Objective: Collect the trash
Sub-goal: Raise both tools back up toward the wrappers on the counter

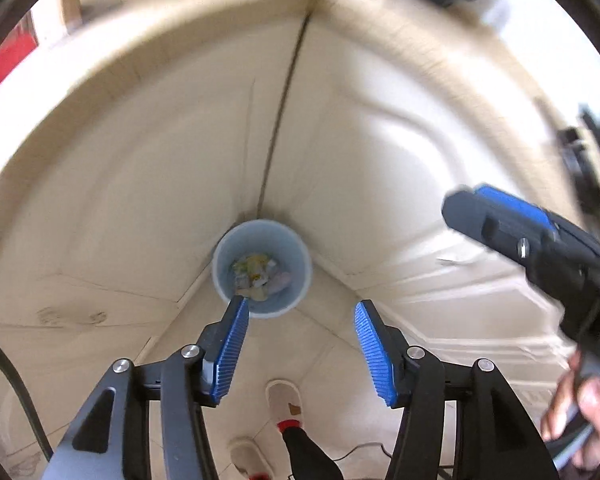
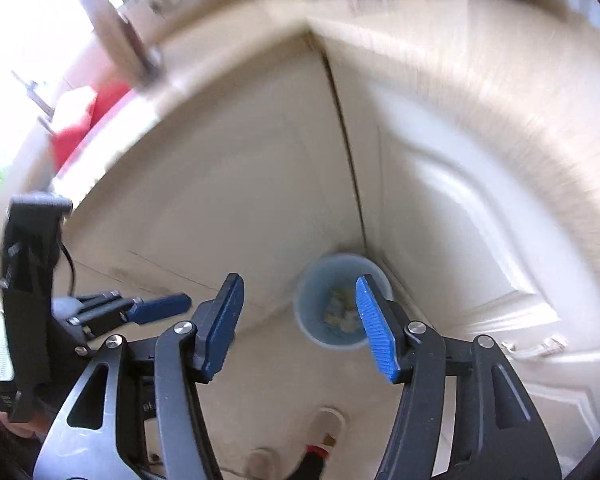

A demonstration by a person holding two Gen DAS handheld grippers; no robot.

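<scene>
Looking down from above, both cameras find the bin (image 1: 262, 268) on the pale floor (image 1: 316, 360), tucked into the corner where two cream cabinet faces meet at a dark seam (image 1: 284, 96). Crumpled trash (image 1: 258, 274) in yellow, white and lilac lies at its bottom.

Left gripper (image 1: 300, 316) is spread wide with nothing between its blue pads (image 1: 230, 354); the bin sits at 11 o'clock from its gap, its rim just behind the left fingertip. Right gripper (image 1: 512, 228) enters this view at 3 o'clock, blurred, with a hand (image 1: 580, 412) on its handle at 4 o'clock.

In the right wrist view the right gripper (image 2: 298, 292) also stands spread and holds nothing. The bin (image 2: 342, 300) shows at 1 o'clock from its gap, partly behind the right pad (image 2: 374, 328). The left gripper (image 2: 158, 306) shows at 9 o'clock.

A slipper (image 1: 284, 400) and red sock cuff (image 1: 288, 425) show at 6 o'clock. Something red (image 2: 84, 124) blurs at 10 o'clock.
</scene>
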